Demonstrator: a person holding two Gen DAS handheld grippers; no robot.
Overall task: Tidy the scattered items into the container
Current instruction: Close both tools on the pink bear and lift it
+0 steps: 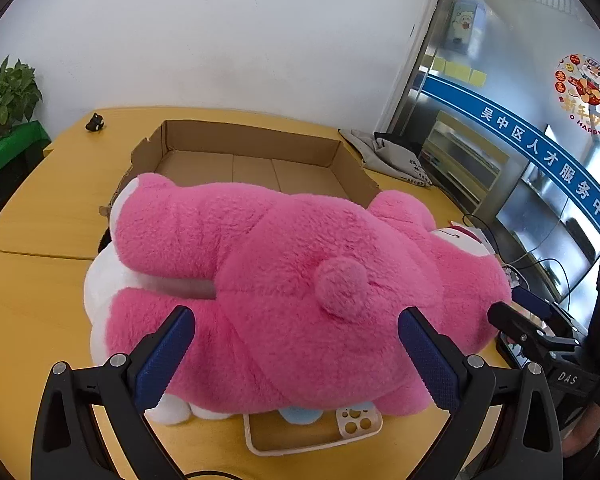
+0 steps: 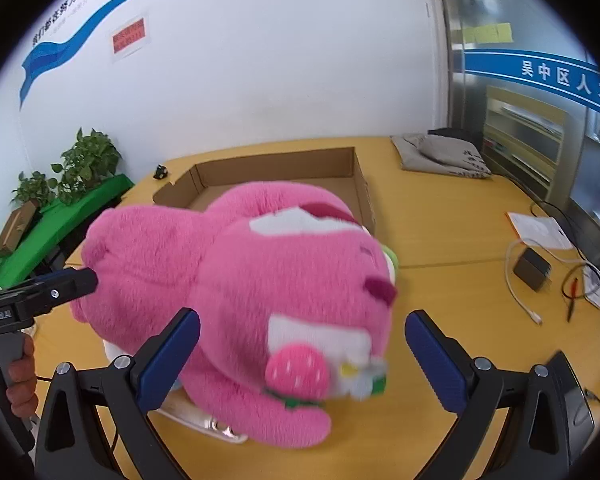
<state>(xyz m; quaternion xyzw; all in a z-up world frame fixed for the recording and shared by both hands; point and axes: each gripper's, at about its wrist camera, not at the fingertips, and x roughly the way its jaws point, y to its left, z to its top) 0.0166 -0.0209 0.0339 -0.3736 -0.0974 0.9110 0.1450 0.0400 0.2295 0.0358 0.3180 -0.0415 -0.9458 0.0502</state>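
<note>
Both jaws wide around pink plush bear [image 1: 300, 280]

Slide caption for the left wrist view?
Open left gripper straddling pink plush bear before the cardboard box.

The pink plush bear [image 1: 300, 280] blocks the near side of the open, unfilled cardboard box [image 1: 252, 148]

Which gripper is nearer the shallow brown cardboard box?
Neither clearly. Left gripper straddles the pink plush bear at its tail end; right gripper straddles its head end. The cardboard box lies beyond the bear from both.
</note>
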